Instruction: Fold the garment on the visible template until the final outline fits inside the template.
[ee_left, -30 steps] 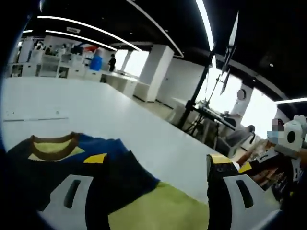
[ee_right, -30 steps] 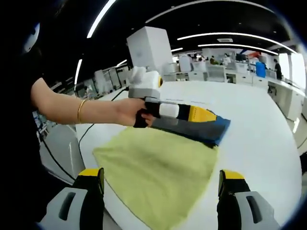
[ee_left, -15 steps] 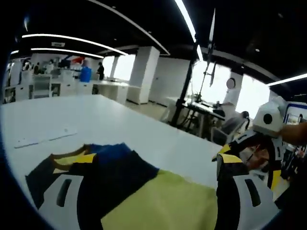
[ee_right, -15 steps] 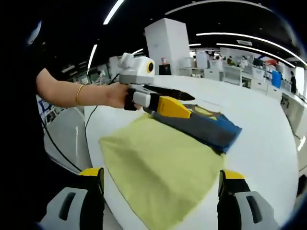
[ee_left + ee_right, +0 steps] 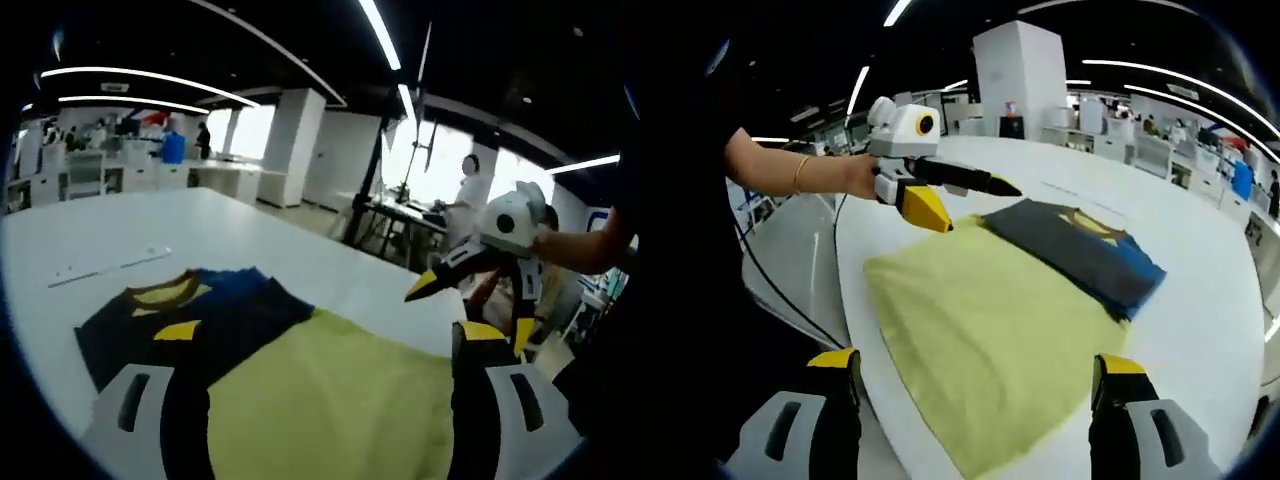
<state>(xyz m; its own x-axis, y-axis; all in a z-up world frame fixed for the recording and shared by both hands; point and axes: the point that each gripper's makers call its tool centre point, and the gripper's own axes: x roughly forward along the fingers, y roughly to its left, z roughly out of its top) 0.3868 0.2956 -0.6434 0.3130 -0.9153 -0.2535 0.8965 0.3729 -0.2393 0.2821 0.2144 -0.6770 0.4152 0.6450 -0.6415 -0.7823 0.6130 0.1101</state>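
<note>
A dark navy garment (image 5: pixel 215 318) with a blue patch and a brown-and-yellow collar lies flat on the white table (image 5: pixel 120 225). It overlaps the far end of a yellow-green cloth sheet (image 5: pixel 330 395). My left gripper (image 5: pixel 328 338) is open above that sheet, nothing between its jaws. From the right gripper view, the left gripper (image 5: pixel 980 210) hangs open in a hand, above the sheet's (image 5: pixel 980 315) far left corner, clear of the garment (image 5: pixel 1080 250). My right gripper (image 5: pixel 975 360) is open over the sheet's near edge, and shows open at the right (image 5: pixel 462 312).
A thin white strip (image 5: pixel 110 268) lies on the table beyond the garment. The table's curved edge (image 5: pixel 845 300) runs close to the sheet's left side. A person's arm (image 5: pixel 790 175) with a bracelet reaches in from the left. Desks and pillars stand far behind.
The left gripper has drawn back from over the dark garment and now hangs clear of it. The garment lies flat. Both cameras have pulled back and risen.
</note>
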